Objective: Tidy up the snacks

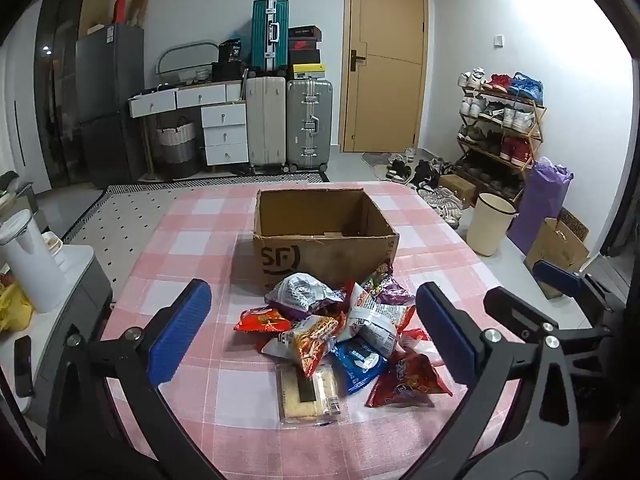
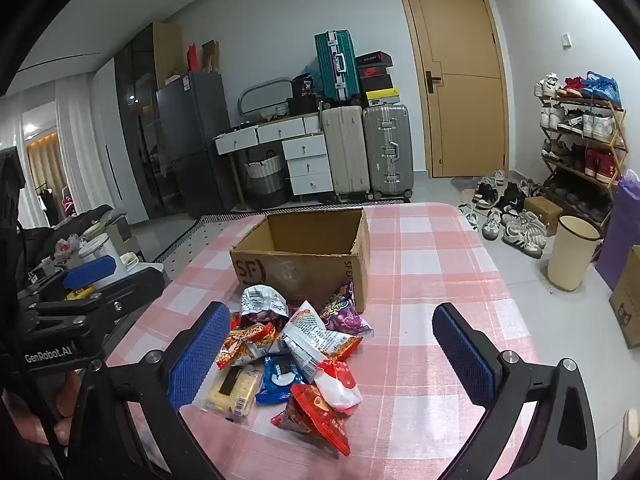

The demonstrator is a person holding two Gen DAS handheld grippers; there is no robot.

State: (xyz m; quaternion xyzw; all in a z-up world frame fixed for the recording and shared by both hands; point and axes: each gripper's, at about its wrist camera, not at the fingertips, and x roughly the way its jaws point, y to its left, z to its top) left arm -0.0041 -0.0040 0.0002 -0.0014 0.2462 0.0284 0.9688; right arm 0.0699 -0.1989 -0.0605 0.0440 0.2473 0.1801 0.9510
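A pile of snack packets (image 1: 340, 328) lies on the pink checked tablecloth (image 1: 192, 216) just in front of an open, empty cardboard box (image 1: 320, 232) marked SF. The pile holds a clear cracker pack (image 1: 308, 396), a blue cookie pack (image 1: 356, 360), red chip bags (image 1: 404, 384) and a purple bag (image 1: 388, 284). My left gripper (image 1: 312, 332) is open above the pile's near side. My right gripper (image 2: 332, 356) is open over the same pile (image 2: 296, 344), with the box (image 2: 308, 256) beyond it. The right gripper also shows at the left view's right edge (image 1: 560, 276).
The table (image 2: 440, 264) ends at the far side and right. A cream bin (image 2: 572, 252), shoes and a shoe rack (image 2: 580, 128) stand on the floor at right. A side table with a white kettle (image 1: 28, 260) is at left. Suitcases (image 1: 288, 124) and drawers line the back wall.
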